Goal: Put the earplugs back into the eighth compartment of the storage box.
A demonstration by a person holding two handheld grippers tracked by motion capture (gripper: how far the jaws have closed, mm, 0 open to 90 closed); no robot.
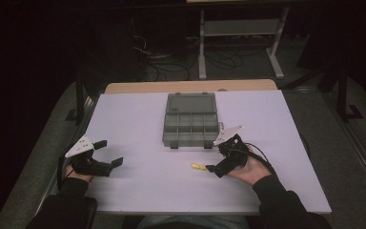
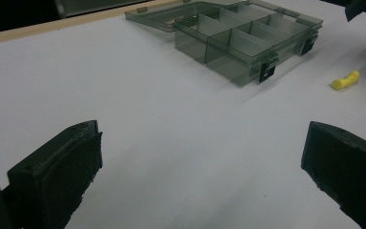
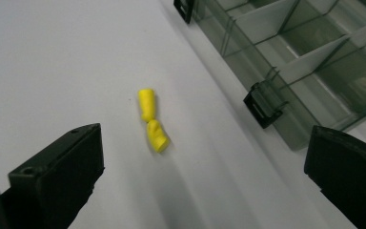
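On the left of the high view, the left claw [image 1: 108, 151] lies low over the white bench [image 1: 138, 191], held in a dark-sleeved hand [image 1: 74, 172] near the bench's near-left corner. Its jaws stand wide apart with nothing between them, and they point toward the middle of the bench. The left gripper view confirms this: the two black jaws rise at the bottom corners with bare bench between them, and the box and the yellow piece lie well ahead.

At the middle of the bench sits the box [image 1: 191, 120], a smoky clear organiser with its lid laid open flat on the far side. Dividers split it into small compartments, and two black latches hang on its near wall. What lies inside cannot be told from these views.

In front of the box, toward its right end, lies the plug [image 1: 198, 167], a small yellow piece flat on the bench, near the box but apart from it. In the right gripper view the plug [image 3: 151, 120] lies ahead of the jaws and nearer the left one, touching neither.

On the right, the right claw [image 1: 213, 160] is held in the person's other hand [image 1: 249, 171], just beside the plug, jaws spread wide and empty. The box's near-right corner lies just beyond it.
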